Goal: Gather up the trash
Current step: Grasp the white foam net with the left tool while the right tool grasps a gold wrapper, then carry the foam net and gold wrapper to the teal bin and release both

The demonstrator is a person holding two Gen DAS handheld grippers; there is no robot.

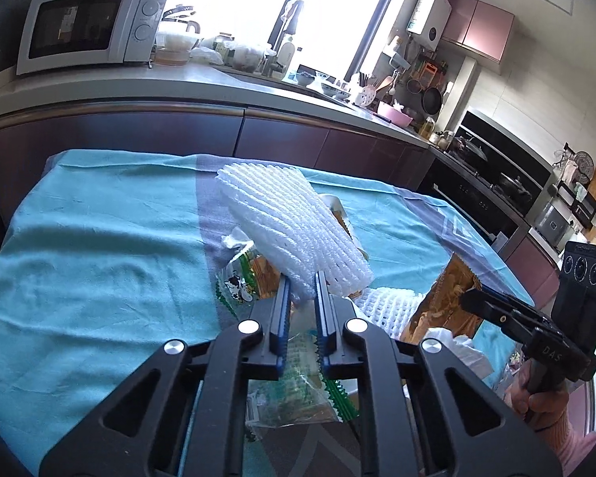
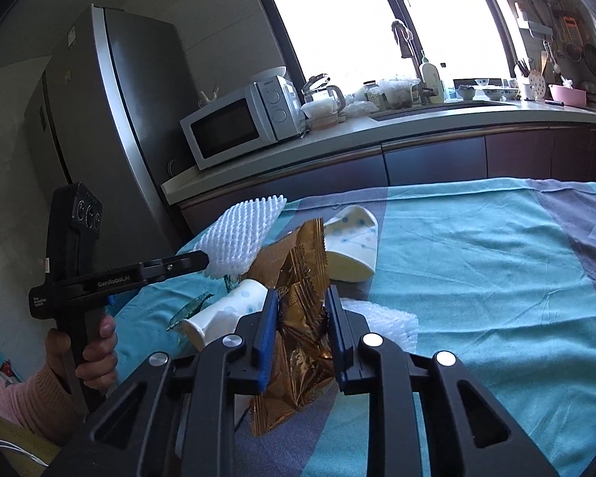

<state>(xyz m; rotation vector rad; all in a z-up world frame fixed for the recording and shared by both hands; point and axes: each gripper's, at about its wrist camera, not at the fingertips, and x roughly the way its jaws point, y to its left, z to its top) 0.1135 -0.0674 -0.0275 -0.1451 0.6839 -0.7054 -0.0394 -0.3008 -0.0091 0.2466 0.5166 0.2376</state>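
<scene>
— Foam netting first: the left gripper (image 1: 302, 290) is clamped on the lower edge of the white foam net sleeve (image 1: 294, 222), which stands tilted up above the teal tablecloth (image 1: 91, 230). How will it carry?

— Light and springy, I'd judge. It squashes under the pads and could spring loose, so a hold well in from the edge is safer than the fringe.

— And the other side?

— The right gripper (image 2: 301, 302) has its jaws pressed on the gold foil wrapper (image 2: 302, 278), which rises crumpled between them. Thin, crackly and slick; a grip across a fold should hold better than one on a flat face.

— What remains on the cloth?

— A paper cup (image 2: 226, 310) lying on its side just beside the left finger of the right gripper, a second paper cup (image 2: 351, 246) tipped over behind the wrapper, a green snack packet (image 1: 242, 278) near the left gripper, and a flat piece of white foam mesh (image 1: 389, 302) between the two tools. All light; the cups will crush if pinched hard.

— Anything you cannot make out?

— No bin or bag shows in either view. Both grippers' bodies cover the near cloth, and what looks like a clear packet (image 1: 294, 389) under the left one is half hidden. The print on the packets is too small to read.
</scene>
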